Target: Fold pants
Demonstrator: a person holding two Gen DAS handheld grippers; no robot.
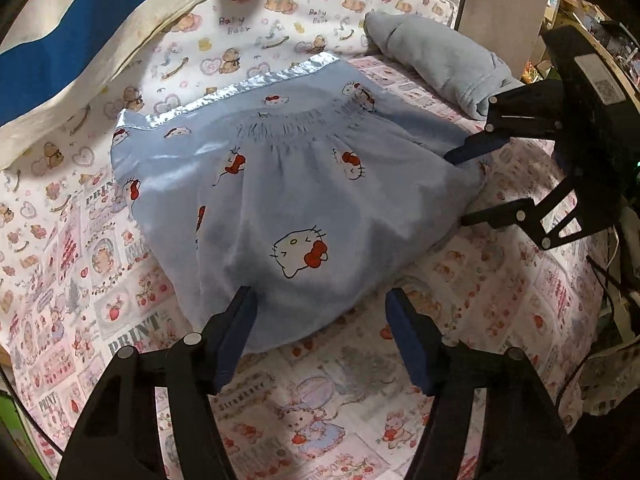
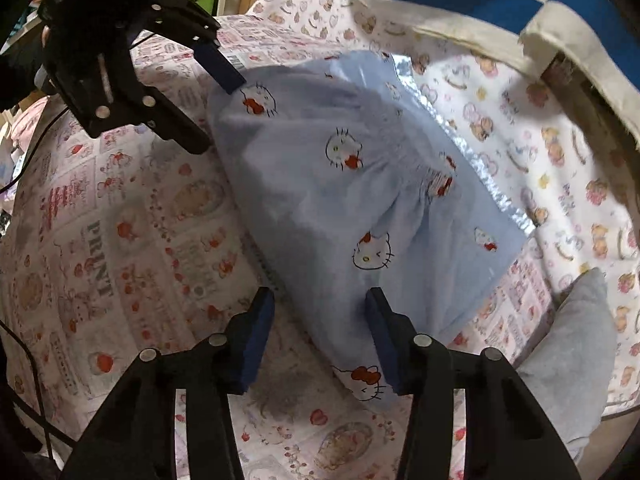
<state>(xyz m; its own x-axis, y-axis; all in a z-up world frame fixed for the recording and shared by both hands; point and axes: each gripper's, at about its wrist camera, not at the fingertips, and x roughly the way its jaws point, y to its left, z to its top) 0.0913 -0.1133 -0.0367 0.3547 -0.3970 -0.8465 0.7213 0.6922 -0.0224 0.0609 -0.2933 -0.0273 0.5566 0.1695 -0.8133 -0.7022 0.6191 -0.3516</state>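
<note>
Light blue pants [image 1: 280, 184] with a cat-face print lie folded into a bundle on a printed bedsheet [image 1: 360, 400]; a shiny satin band runs along their far edge. My left gripper [image 1: 320, 340] is open at the near edge, with the hem lying between its blue pads and not pinched. In the right wrist view the same pants [image 2: 320, 200] have a corner between the spread fingers of my right gripper [image 2: 320, 340], which is open; one pad rests against the cloth. The right gripper [image 1: 476, 184] shows at the bundle's right side, the left gripper [image 2: 216, 108] at its top left.
A grey-blue plush cushion [image 1: 440, 64] lies beyond the pants, also visible as the cushion [image 2: 572, 360] at lower right. A blue and cream cloth [image 1: 60, 40] hangs along the far side. A wooden post [image 1: 500, 8] and cables [image 1: 608, 288] stand at the right.
</note>
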